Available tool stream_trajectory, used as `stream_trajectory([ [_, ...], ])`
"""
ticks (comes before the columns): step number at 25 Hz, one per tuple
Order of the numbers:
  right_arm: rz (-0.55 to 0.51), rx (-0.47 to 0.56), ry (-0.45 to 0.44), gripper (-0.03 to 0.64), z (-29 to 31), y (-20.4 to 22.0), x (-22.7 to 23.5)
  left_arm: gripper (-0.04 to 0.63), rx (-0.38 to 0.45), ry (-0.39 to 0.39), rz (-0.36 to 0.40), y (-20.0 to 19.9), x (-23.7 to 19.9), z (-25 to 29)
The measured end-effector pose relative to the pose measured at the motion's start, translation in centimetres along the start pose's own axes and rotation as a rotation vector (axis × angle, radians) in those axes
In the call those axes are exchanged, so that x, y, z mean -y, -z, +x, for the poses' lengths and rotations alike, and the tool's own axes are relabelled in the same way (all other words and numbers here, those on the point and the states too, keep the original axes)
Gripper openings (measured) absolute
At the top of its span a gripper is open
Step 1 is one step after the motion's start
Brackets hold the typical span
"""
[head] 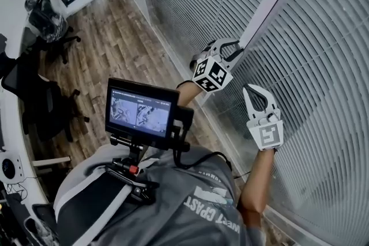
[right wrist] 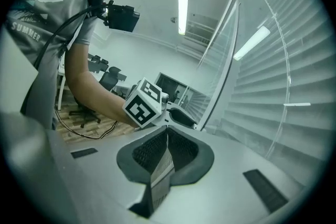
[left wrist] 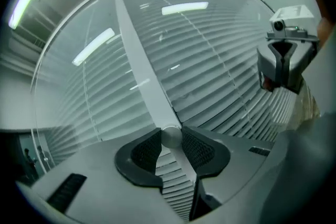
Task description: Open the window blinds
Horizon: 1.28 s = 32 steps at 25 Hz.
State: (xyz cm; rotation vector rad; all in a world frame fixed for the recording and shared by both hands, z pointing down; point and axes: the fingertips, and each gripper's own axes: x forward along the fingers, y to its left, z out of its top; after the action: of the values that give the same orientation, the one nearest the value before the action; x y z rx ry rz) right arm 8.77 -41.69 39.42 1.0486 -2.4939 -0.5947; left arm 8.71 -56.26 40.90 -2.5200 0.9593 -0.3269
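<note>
1. The wooden floor (head: 115, 37) and chairs (head: 40, 106) lie far left.
2. The blinds (head: 323, 66) fill the right side, and their slats look closed.
3. The left gripper (left wrist: 170, 140) has its fingers clamped on the knob (left wrist: 170, 135) at the post (head: 271, 3). It is probably twisting the knob, and the next move calls for further roll.
4. The right gripper (right wrist: 167, 134) has its fingers together and holds nothing.

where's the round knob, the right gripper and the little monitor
round knob (left wrist: 170, 137), left gripper view, on its round end face.
right gripper (right wrist: 167, 131), right gripper view, where its closed fingertips meet.
monitor (head: 141, 111), head view, middle of its lit screen.
</note>
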Motion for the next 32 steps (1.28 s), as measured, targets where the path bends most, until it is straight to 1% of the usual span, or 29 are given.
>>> stream_trajectory([
  [3,-0.052,0.014,0.005,0.003,0.1,-1.5,0.6,0.126,-0.014,-0.020,0.112,-0.2,0.1,-0.1],
  [6,-0.079,0.041,0.008,0.003,0.4,-2.9,1.2,0.126,-0.031,-0.040,0.237,-0.3,0.2,-0.2],
  [8,-0.083,0.052,0.007,0.003,0.7,-3.3,1.5,0.126,-0.043,-0.059,0.341,-0.3,0.4,-0.1],
  [11,-0.099,0.054,-0.001,0.003,1.2,-3.3,1.5,0.126,-0.058,-0.096,0.523,-0.2,0.9,0.1],
  [12,-0.104,0.055,-0.004,0.003,1.3,-3.3,1.5,0.126,-0.058,-0.106,0.561,-0.2,1.0,0.1],
  [13,-0.110,0.050,-0.008,0.003,1.4,-3.3,1.5,0.126,-0.055,-0.112,0.575,-0.3,1.1,0.1],
  [14,-0.113,0.045,-0.011,0.003,1.4,-3.3,1.5,0.126,-0.049,-0.111,0.562,-0.3,1.1,0.1],
  [15,-0.113,0.045,-0.012,0.003,1.5,-3.3,1.4,0.126,-0.043,-0.104,0.521,-0.3,1.0,0.1],
  [16,-0.111,0.049,-0.013,0.003,1.6,-3.4,1.4,0.127,-0.037,-0.092,0.452,-0.2,0.9,0.1],
  [17,-0.107,0.053,-0.013,0.003,1.8,-3.5,1.4,0.127,-0.030,-0.072,0.348,0.0,0.8,0.1],
  [18,-0.104,0.056,-0.013,0.003,1.9,-3.6,1.4,0.127,-0.021,-0.043,0.203,0.3,0.6,0.1],
  [20,-0.101,0.060,-0.013,0.003,2.0,-3.7,1.6,0.138,0.010,0.036,-0.156,0.9,0.3,0.2],
  [21,-0.098,0.059,-0.011,0.003,2.0,-3.6,1.7,0.151,0.030,0.072,-0.316,1.0,0.2,0.3],
  [22,-0.093,0.056,-0.010,0.003,2.0,-3.6,1.7,0.155,0.046,0.098,-0.436,1.1,0.1,0.3],
  [23,-0.088,0.054,-0.008,0.003,2.0,-3.5,1.7,0.155,0.058,0.112,-0.517,1.2,0.1,0.3],
  [24,-0.087,0.052,-0.008,0.003,2.0,-3.4,1.6,0.155,0.064,0.116,-0.565,1.2,0.1,0.3],
  [25,-0.088,0.048,-0.009,0.003,2.0,-3.3,1.6,0.151,0.067,0.114,-0.589,1.3,0.0,0.3],
  [27,-0.088,0.040,-0.011,0.003,2.1,-3.0,1.4,0.134,0.069,0.108,-0.590,1.4,0.0,0.3],
  [29,-0.086,0.037,-0.013,0.003,2.1,-2.8,1.3,0.124,0.064,0.102,-0.539,1.4,0.1,0.2],
  [32,-0.079,0.032,-0.015,0.003,2.2,-2.5,1.1,0.124,0.039,0.083,-0.385,1.5,0.2,0.1],
])
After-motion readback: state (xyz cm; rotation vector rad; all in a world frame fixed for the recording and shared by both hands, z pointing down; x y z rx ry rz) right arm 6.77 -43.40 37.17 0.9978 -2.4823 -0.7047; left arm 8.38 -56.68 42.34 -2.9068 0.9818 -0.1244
